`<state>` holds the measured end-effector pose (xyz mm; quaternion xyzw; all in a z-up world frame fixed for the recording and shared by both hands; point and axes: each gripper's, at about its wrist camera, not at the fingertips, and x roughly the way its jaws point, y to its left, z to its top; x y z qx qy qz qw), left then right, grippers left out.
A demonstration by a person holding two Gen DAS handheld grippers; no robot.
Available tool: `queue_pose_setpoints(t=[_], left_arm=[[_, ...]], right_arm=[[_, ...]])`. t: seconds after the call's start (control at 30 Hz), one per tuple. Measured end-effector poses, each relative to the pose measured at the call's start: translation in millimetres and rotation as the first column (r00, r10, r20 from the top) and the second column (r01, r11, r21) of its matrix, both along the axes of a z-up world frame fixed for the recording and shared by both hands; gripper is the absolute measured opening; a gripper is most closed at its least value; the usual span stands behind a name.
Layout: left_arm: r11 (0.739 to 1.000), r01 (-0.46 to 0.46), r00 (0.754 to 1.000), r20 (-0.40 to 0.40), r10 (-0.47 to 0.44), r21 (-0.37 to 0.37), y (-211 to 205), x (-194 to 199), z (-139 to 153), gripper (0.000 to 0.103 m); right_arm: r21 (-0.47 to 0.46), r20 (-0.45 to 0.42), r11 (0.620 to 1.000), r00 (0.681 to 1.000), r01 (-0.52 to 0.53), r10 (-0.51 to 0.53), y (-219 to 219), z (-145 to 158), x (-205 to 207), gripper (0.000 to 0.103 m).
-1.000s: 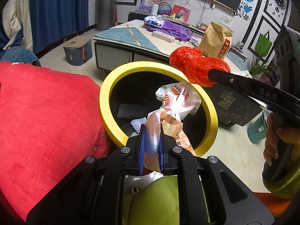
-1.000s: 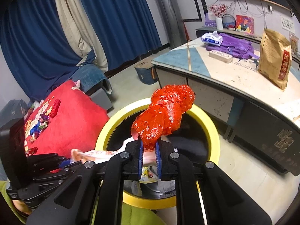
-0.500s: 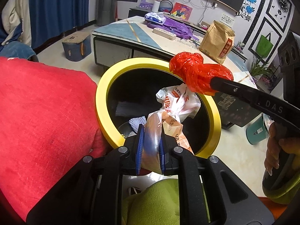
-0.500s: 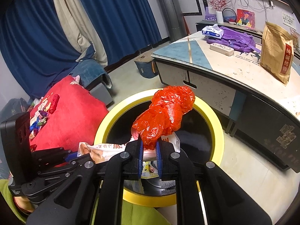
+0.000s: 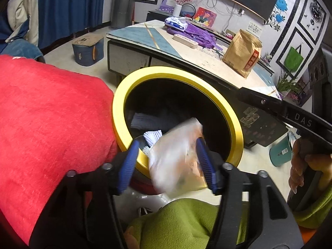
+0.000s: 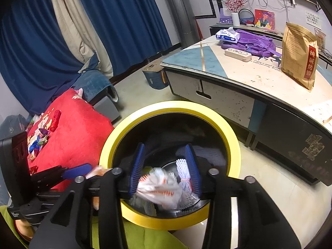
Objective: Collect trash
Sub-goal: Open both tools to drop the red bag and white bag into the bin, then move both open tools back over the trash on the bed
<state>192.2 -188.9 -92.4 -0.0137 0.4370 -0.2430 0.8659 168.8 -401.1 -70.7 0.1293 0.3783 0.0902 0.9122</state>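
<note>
Two grippers, one bin, one loose bag in motion. The left gripper (image 5: 168, 161), at the lower centre of its own view, has its jaws opening, blue pads well apart; one pale plastic bag with orange print (image 5: 176, 155) sits blurred between them, and whether it touches the right-hand pad cannot be told. The right gripper (image 6: 166, 169), lower centre of its own view, also has its jaws opening, with nothing pressed between the pads. One round bin with a yellow rim (image 5: 211, 87) lies below both, its black inside filling mid-frame. The right wrist view alone looks down into the bin (image 6: 236, 151), showing one smeared white-and-orange wrapper (image 6: 157, 186), probably that same bag, beside one white foam net (image 6: 183, 171); deeper contents are dark and unreadable. The left wrist view shows the right gripper only as a black bar (image 5: 290, 112) at the right edge, its tips hidden, plus a hand (image 5: 300, 166) partly cut off. One red cushion (image 5: 51, 124) fills the left of that view; only the right wrist view shows small wrappers scattered on it (image 6: 39, 139). One low table (image 6: 238, 76) at upper right carries one brown paper bag (image 6: 298, 56), one purple backpack (image 6: 253, 41), one tissue pack (image 6: 227, 34) and one power strip (image 6: 237, 55).
</note>
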Motion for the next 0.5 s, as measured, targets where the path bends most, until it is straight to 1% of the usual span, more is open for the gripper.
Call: queue_pose_setpoints(t=[0.03,0.13,0.2,0.23,0.3,0.37,0.47,0.5], left_arm=[[1.000,-0.009,1.000,0.004,0.009,-0.006,2,0,2,0.056],[0.999,-0.026,1.000,0.015,0.026,-0.022,6,-1,6,0.066],[0.999,-0.038,0.999,0.019,0.039,-0.038,10,0,9,0.078],[0.998,-0.047,0.999,0.022,0.048,-0.045,12,-1,11,0.081],[0.997,-0.056,0.998,0.027,0.058,-0.060,17,-2,14,0.089],[0.995,-0.067,0.997,0.039,0.070,-0.073,22,-4,18,0.092],[0.994,-0.083,0.994,0.061,0.087,-0.070,25,-6,24,0.092],[0.993,-0.089,0.993,0.069,0.094,-0.071,27,-7,26,0.092]], right_arm=[[-0.002,0.003,1.000,1.000,0.006,-0.006,-1,1,0,0.045],[-0.004,0.010,1.000,1.000,0.017,-0.017,-3,2,-1,0.051],[-0.006,0.019,1.000,0.999,0.027,-0.027,-4,3,-2,0.052],[-0.007,0.023,1.000,0.999,0.030,-0.030,-5,4,-2,0.054],[-0.010,0.027,0.999,0.999,0.035,-0.035,-5,5,-2,0.057],[-0.014,0.031,0.999,0.999,0.037,-0.037,-5,6,-3,0.059],[-0.021,0.038,0.999,0.999,0.038,-0.037,-4,8,-4,0.066],[-0.025,0.044,0.999,0.998,0.041,-0.039,-3,10,-4,0.070]])
